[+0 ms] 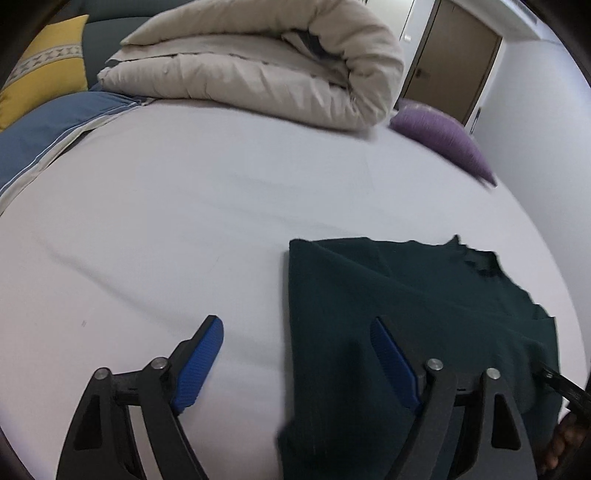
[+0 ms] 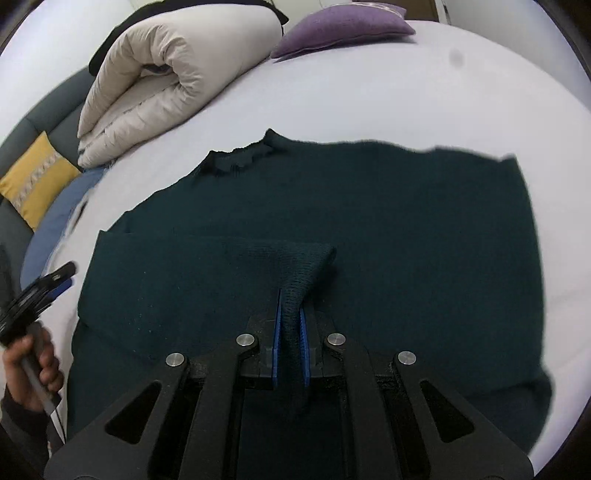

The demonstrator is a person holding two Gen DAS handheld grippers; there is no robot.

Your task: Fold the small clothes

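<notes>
A dark green knitted sweater (image 1: 406, 295) (image 2: 369, 206) lies spread on the white bed sheet (image 1: 166, 221), neck towards the bedding. My right gripper (image 2: 291, 301) is shut on a raised fold of the sweater's knit, which stands pinched between its blue pads. My left gripper (image 1: 295, 323) is open above the sweater's left edge. One of its fingers is over the bare sheet, the other over the cloth, and nothing is between them. In the right wrist view the left gripper (image 2: 44, 288) shows at the left edge, held by a hand (image 2: 33, 362).
A rolled beige duvet (image 1: 258, 66) (image 2: 155, 74) lies at the far side of the bed. Beside it are a purple cushion (image 1: 443, 140) (image 2: 343, 26), a blue pillow (image 1: 48, 129) and a yellow cushion (image 1: 44, 81) (image 2: 33, 181). A brown door (image 1: 450, 55) stands behind.
</notes>
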